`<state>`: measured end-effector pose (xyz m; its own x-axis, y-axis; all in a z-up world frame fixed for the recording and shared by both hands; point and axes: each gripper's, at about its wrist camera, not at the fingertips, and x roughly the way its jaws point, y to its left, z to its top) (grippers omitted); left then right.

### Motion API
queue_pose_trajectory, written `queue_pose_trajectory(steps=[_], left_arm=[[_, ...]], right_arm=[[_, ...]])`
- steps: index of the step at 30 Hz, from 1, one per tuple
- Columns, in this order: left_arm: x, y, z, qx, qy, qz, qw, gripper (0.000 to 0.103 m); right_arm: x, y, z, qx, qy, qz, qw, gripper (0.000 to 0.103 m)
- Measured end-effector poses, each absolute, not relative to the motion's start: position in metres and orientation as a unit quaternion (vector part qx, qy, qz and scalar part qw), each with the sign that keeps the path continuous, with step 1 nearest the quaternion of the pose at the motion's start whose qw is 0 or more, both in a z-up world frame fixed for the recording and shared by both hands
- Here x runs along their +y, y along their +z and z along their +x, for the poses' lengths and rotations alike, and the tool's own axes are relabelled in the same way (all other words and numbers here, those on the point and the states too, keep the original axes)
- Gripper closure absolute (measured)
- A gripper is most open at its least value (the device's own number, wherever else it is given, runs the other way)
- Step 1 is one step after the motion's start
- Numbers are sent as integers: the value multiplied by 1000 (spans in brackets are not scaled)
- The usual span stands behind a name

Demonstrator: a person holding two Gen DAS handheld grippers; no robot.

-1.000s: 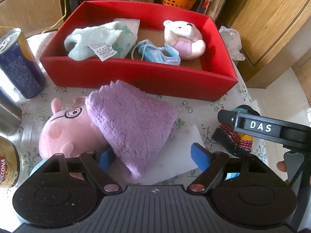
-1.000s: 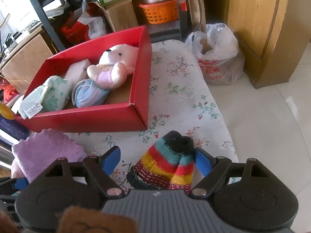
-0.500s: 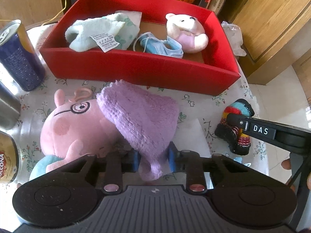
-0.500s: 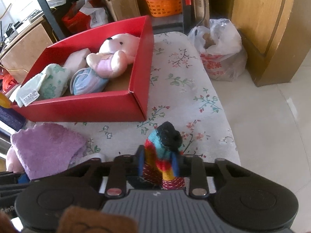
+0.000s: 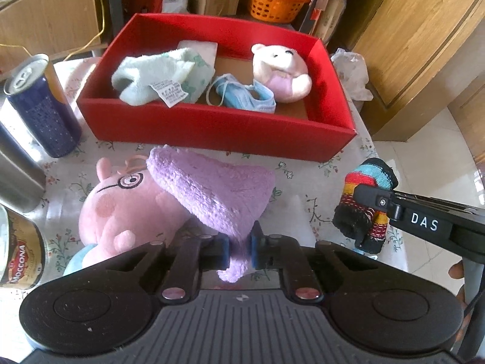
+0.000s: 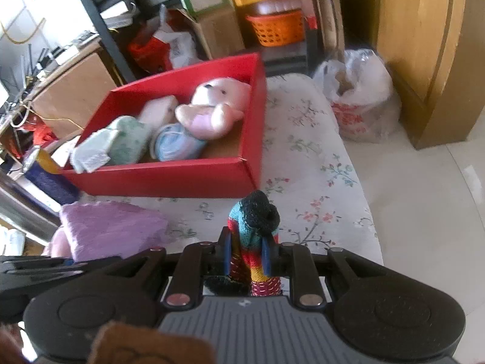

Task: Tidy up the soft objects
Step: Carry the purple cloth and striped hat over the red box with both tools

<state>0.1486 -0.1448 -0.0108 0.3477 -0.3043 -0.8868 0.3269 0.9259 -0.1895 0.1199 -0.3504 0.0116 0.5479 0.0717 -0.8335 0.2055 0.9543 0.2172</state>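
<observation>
Purple fleece cloth [image 5: 212, 188] sits on the flowered tablecloth [image 5: 306, 170] just in front of the red box [image 5: 218, 130], draped partly over the pink pig plush [image 5: 121, 209]. Your left gripper [image 5: 238, 250] has a bunched corner of it between the blue pads, jaws closing down on the fabric; the far end of the cloth lies on the pig. To the right, the striped knit sock [image 6: 253, 230] is clenched in your right gripper [image 6: 247, 253], jaws fully squeezed on its middle, toe end poking up past the pads, cuff hanging below.

Step in hand, as it looks: both picks made, the lift toward the box starting. Box already holds a mint towel w/ care tag [image 5: 157, 79], a blue face mask [image 5: 245, 97] and a cream teddy [image 5: 282, 72].

Next move calls for carrying both pieces up and over the near wall of the box, high enough that the hanging cloth clears the rim. Free floor shows btwn towel and teddy and at the right front corner. Watch the cloth: it may drag the pig along, and the blue can [image 5: 42, 106] and coffee jar [image 5: 18, 248] stand close on the left. Pig remains outside the box, prob. next in line.
</observation>
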Motion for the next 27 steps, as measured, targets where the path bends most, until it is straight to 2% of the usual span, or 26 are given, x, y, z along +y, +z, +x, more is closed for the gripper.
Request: queue_pose_trajectory(steps=[27], left_arm=[[-110,89,136,418,-224,-74,877,96]], right_arm=[[-348,88,98,363,-5,169,916,103]])
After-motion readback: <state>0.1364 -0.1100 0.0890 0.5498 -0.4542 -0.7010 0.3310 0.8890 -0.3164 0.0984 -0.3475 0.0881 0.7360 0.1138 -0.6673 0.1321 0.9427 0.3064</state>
